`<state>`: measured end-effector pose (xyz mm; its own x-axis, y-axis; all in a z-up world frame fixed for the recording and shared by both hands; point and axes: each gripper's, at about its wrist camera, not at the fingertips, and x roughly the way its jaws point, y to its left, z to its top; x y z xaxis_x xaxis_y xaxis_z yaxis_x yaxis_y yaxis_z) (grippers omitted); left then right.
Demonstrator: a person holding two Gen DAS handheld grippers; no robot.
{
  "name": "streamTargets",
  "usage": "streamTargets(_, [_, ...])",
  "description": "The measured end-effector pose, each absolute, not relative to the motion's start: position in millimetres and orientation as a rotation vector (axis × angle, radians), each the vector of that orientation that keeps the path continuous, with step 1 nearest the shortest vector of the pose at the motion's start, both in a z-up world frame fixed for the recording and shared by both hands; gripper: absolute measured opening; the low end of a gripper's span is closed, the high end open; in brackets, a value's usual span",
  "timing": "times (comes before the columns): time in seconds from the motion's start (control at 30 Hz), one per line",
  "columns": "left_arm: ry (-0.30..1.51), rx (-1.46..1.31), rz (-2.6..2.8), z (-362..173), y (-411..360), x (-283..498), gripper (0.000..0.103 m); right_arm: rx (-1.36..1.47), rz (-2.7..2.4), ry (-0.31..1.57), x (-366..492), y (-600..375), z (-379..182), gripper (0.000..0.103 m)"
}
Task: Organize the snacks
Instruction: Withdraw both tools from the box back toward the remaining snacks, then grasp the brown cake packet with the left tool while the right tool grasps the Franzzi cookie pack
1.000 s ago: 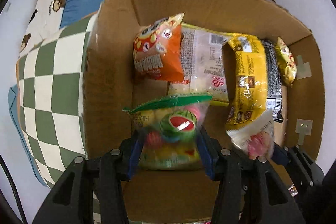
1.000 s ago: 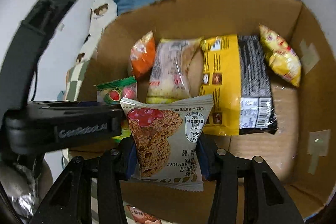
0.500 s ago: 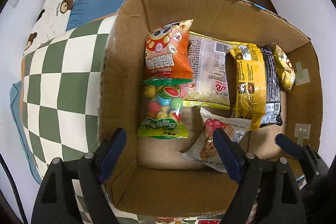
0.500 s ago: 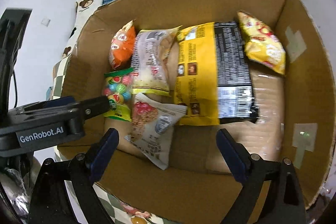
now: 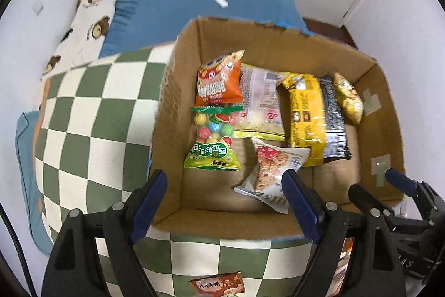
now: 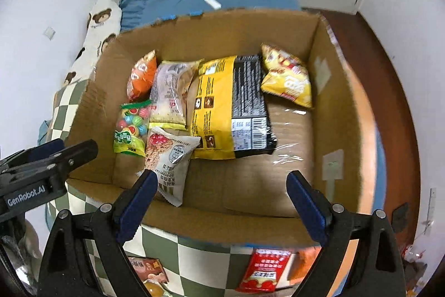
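I read both grippers spread wide and empty: left gripper (image 5: 225,185), right gripper (image 6: 222,185), above the near wall of the cardboard box (image 6: 222,224). Inside, green candy bag (image 5: 212,141) lies beside cranberry oat cookie pack (image 6: 171,157), touching.

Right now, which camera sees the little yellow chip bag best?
The right wrist view: the yellow chip bag shows its whole face in the cardboard box's far right corner. In the left wrist view it looks narrow and squashed near the box wall.
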<state>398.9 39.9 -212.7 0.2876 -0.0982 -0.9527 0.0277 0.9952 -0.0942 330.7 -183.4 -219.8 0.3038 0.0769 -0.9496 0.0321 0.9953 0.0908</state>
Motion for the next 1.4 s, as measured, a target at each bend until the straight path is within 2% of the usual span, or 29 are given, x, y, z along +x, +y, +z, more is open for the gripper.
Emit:
streamTargets(0.4, [1.033,-0.008,-0.097,-141.2,35.2,333.6,0.084,0.067,-0.007,1.067,271.1,-192.8,-149.4,0.096])
streamTargets(0.63, [0.975,-0.037,-0.129,-116.4,32.5,304.4,0.084,0.116,0.010,0.998,231.7,-196.4,-113.7,0.096])
streamTargets(0.77, [0.972,-0.032,-0.134,-117.3,31.8,283.4,0.084,0.164,0.028,1.014,207.6,-202.7,-114.2,0.096])
streamTargets(0.93, [1.079,0.057,-0.123,-167.8,34.5,250.9,0.084,0.235,0.030,1.097,168.5,-220.7,-151.5,0.094])
streamTargets(0.97, [1.119,0.072,-0.122,-183.8,35.6,246.0,0.084,0.245,0.025,1.118,162.4,-223.8,-161.8,0.087])
streamTargets(1.0, [1.174,0.082,-0.117,-203.0,37.7,241.7,0.084,0.271,0.006,1.150,154.6,-230.4,-174.7,0.084])
streamTargets(1.17, [1.364,0.209,-0.127,-289.4,31.1,221.9,0.084,0.552,-0.088,1.310,111.5,-268.1,-253.2,0.085])
streamTargets(1.3, [1.422,0.380,-0.185,-331.1,10.0,212.8,0.084,0.864,-0.155,1.411,83.7,-293.2,-323.2,0.085])
streamTargets(1.4, [1.434,0.546,-0.224,-358.0,-10.4,209.8,0.084,0.926,-0.199,1.411,86.7,-295.7,-345.5,0.085])
